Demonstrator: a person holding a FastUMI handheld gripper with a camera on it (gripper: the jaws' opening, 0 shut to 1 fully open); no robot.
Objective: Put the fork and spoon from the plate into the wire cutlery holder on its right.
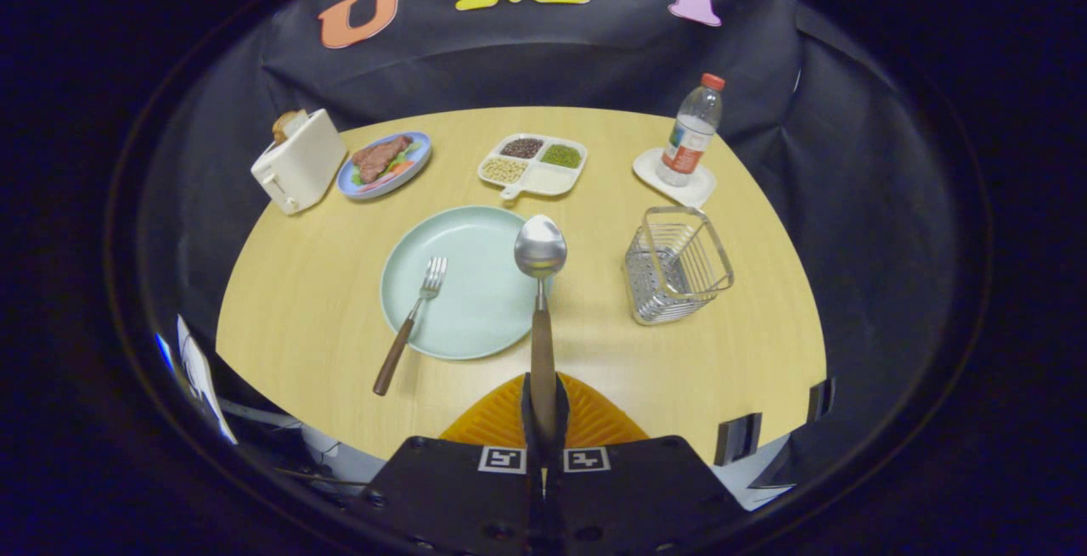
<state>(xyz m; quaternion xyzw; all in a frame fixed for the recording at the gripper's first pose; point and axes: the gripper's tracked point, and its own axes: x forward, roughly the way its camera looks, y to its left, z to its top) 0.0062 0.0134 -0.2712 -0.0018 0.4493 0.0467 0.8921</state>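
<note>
My gripper is shut on the brown wooden handle of the spoon. The spoon sticks straight out ahead of the fingers, its steel bowl raised over the right rim of the pale green plate. The fork, also wooden-handled, lies on the plate's left side with its handle reaching over the near rim onto the table. The wire cutlery holder stands to the right of the plate, beyond and to the right of the spoon's bowl, with nothing in it.
On the round wooden table, a divided tray of beans and grains lies beyond the plate. A water bottle on a white coaster stands behind the holder. At the far left are a toaster and a plate of food.
</note>
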